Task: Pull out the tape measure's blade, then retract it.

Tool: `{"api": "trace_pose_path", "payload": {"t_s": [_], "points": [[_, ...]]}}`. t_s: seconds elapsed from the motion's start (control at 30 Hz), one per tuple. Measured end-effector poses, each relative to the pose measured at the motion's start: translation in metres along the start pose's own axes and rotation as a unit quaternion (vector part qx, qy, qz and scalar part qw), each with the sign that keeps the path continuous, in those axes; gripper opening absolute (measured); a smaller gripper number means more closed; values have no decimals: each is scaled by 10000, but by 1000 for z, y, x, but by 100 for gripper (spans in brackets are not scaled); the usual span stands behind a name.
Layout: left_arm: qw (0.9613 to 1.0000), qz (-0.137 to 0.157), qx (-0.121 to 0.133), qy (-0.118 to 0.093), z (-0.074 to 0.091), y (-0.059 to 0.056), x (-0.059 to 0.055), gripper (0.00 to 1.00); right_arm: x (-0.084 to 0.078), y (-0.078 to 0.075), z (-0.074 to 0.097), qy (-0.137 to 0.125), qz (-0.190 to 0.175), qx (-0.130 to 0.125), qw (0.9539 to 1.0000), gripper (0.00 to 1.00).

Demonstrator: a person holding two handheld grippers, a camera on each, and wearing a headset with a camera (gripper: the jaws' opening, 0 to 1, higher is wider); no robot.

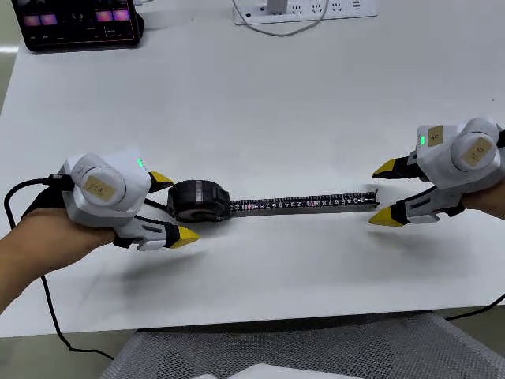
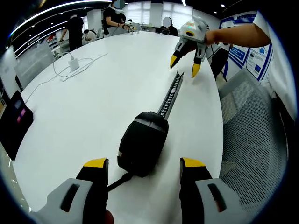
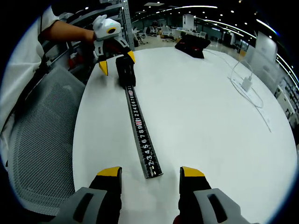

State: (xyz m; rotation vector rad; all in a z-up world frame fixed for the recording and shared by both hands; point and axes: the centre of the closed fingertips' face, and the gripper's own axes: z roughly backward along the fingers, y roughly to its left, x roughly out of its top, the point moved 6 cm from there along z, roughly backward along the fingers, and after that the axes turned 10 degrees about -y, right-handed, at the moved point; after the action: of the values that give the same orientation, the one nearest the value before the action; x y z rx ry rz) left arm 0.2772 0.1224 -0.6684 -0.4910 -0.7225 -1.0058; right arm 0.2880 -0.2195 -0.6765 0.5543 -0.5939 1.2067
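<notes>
While the tape [image 1: 199, 200] sits on the bench [image 1: 260, 103] with its blade [image 1: 304, 204] out flat, left hand-held gripper [image 1: 175, 207] straddles it, jaws apart; right hand-held gripper [image 1: 383, 193] is spread too, at the blade tip, gripping nothing.

A large open office or lab hall is being shown. A wide white table [image 1: 276, 103] is being lit by long ceiling strip lights [image 3: 201, 7], a power strip [image 1: 331, 9] is being kept on it, and people [image 2: 112, 18] are being seen standing beyond it (posters [image 2: 239, 51] are being displayed on a wall).
</notes>
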Motion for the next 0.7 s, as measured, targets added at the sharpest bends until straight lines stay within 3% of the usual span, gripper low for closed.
{"api": "trace_pose_path", "payload": {"t_s": [0.2,0.4,0.7], "points": [[9999,27,76,-90,8,0,1,63,-1,1,4,-53,-154,-188,9997,55],[9991,166,238,-307,18,5,6,67,-1,0,12,-197,-343,-413,9984,63],[9969,326,449,-561,30,3,6,73,6,4,18,-383,-510,-532,9965,67]]}}
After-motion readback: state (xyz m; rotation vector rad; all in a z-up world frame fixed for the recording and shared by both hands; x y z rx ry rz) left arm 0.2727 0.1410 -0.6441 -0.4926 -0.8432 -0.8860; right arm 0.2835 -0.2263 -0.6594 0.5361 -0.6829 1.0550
